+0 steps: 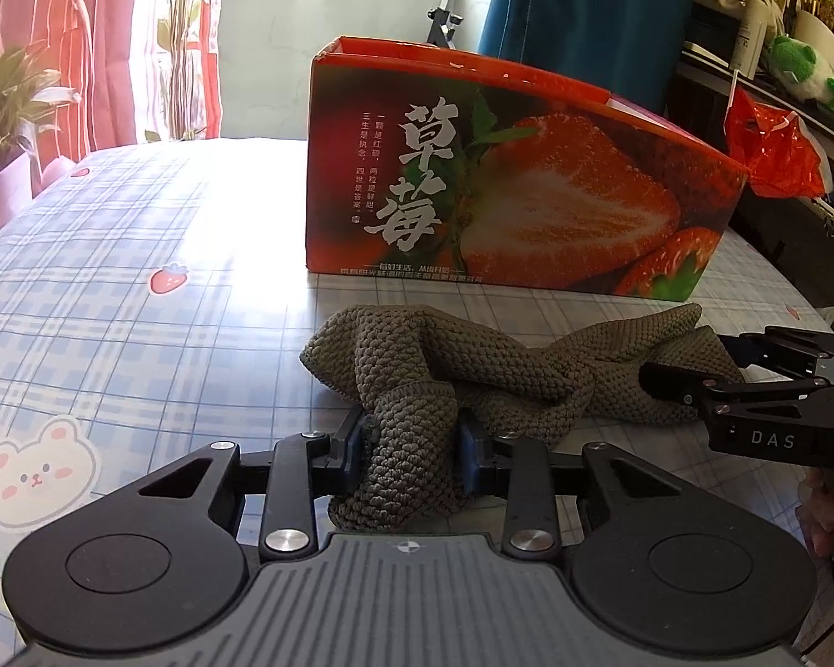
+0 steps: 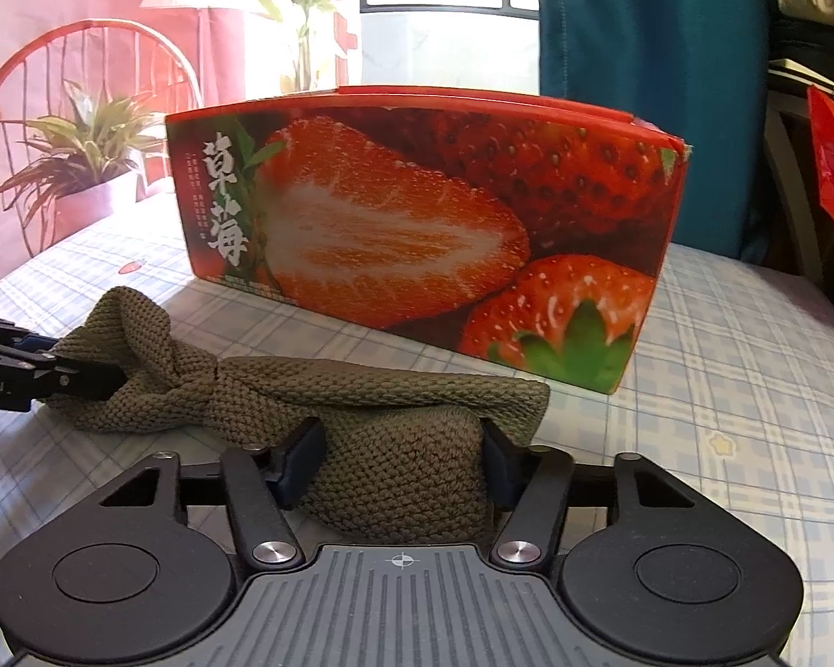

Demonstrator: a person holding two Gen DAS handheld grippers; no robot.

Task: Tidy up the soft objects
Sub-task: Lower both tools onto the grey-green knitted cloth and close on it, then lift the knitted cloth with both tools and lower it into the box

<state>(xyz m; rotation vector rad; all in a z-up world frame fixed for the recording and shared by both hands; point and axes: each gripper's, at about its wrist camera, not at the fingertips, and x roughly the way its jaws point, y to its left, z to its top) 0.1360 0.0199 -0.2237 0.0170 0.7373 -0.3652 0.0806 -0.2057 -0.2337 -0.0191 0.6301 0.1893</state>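
Green knit cloth [image 1: 445, 367] on checked tablecloth [image 1: 139, 289], near strawberry box [image 1: 522, 178]; one end squeezed in left gripper [image 1: 411, 450], other in right gripper [image 2: 400, 461].

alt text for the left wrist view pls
The left tongs pinch one bunched end of an olive knit cloth lying on a plaid tablecloth, while the right tongs reach its other end. A strawberry-printed box stands just behind.

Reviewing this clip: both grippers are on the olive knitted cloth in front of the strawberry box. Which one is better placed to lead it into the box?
Probably the right gripper. It clamps a broad fold of the knitted cloth squarely facing the strawberry box. The left gripper pinches only a narrow bunched end, off the box's left corner.
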